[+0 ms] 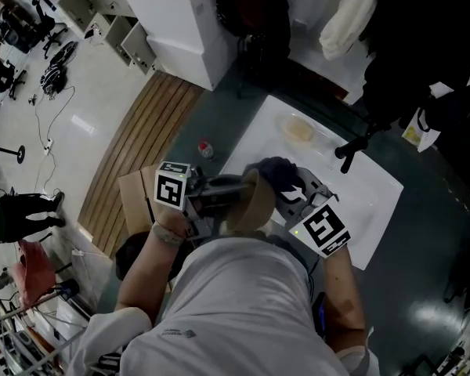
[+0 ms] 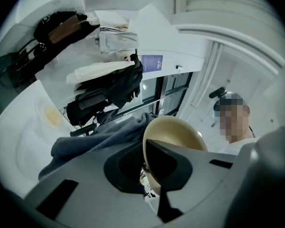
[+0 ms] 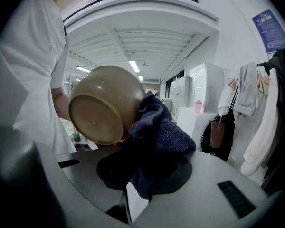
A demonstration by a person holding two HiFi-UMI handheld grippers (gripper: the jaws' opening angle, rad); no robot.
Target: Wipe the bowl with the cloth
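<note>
jaws of left gripper clamp the smooth tan bowl, while right gripper jaws pinch the nubby dark cloth.

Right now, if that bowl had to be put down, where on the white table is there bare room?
The white table is bare on its right part, from the cloth to the right edge, on the near side of the black stand. A narrower strip lies between the yellowish patch and the cloth. It is crowded at the near-left, under the bowl.
</note>
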